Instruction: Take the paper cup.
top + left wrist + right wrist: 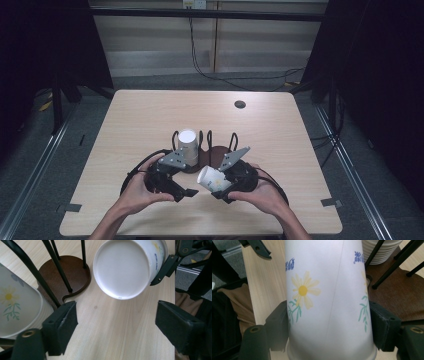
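Paper cup (214,179) clamped in my right gripper (223,186), tipped sideways.
Left gripper (186,191) jaws apart, nothing between; cup stack (188,145) in rack (210,150) beside.

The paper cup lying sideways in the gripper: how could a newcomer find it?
Start at the dark wire rack on the wooden table. Just nearer the person, the right gripper clamps a white daisy-printed paper cup. Unlike the upright stack of cups in the rack, it lies tipped sideways.
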Motion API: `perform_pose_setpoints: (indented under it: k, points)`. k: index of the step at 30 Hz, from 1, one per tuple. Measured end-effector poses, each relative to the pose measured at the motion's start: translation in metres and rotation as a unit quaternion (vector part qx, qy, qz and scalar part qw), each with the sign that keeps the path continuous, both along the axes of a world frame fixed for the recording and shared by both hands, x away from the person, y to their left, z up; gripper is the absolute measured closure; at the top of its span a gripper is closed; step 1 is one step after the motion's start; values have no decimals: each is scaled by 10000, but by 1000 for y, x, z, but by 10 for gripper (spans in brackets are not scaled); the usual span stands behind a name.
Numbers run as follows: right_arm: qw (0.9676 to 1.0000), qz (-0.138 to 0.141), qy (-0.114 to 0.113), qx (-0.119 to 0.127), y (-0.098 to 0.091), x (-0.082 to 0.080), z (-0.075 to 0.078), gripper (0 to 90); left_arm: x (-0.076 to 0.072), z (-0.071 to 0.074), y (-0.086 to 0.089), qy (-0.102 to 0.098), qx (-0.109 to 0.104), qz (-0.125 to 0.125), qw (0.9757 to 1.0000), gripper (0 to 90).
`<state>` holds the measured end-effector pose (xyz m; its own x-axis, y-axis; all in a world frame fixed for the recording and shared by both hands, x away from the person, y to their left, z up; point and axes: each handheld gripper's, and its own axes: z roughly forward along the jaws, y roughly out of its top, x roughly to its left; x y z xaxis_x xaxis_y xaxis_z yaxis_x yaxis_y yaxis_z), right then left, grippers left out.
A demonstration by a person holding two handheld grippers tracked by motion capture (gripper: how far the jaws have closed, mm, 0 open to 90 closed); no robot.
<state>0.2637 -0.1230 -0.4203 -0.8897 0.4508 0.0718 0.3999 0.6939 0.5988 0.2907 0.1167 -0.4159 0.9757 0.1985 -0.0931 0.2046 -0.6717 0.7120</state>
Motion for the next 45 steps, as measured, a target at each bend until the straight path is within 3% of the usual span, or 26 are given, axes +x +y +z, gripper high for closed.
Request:
perform_pose_setpoints:
  k: [4, 9, 12, 15, 27, 33, 37, 45]
  points:
    - [9998, 153, 66, -148, 3, 1, -1, 278, 0, -2, -2, -110, 88, -78, 9999, 206]
    - [9987, 264, 153, -405, 9, 1, -5, 279, -3, -5, -5, -106, 88, -295, 9995, 238]
    - [9981, 331, 159, -493, 12, 2, -5, 279, -2, -6, -4, -51, 64, -368, 9993, 278]
    - [9974, 404, 195, -559, 14, 2, -4, 278, -1, -6, -3, 146, -14, -382, 9992, 286]
    - [9925, 749, 395, -885, 24, -2, -11, 278, -1, -12, -7, 423, 299, -437, 9977, 271]
    - [9918, 821, 375, -907, 27, -4, -14, 278, -2, -15, -10, 490, 404, -553, 9964, 272]
    - [9903, 928, 348, -972, 30, -5, -17, 278, -3, -17, -10, 617, 436, -655, 9950, 346]
    - [9884, 1098, 309, -1001, 35, -9, -19, 279, -5, -21, -14, 750, 553, -737, 9929, 305]
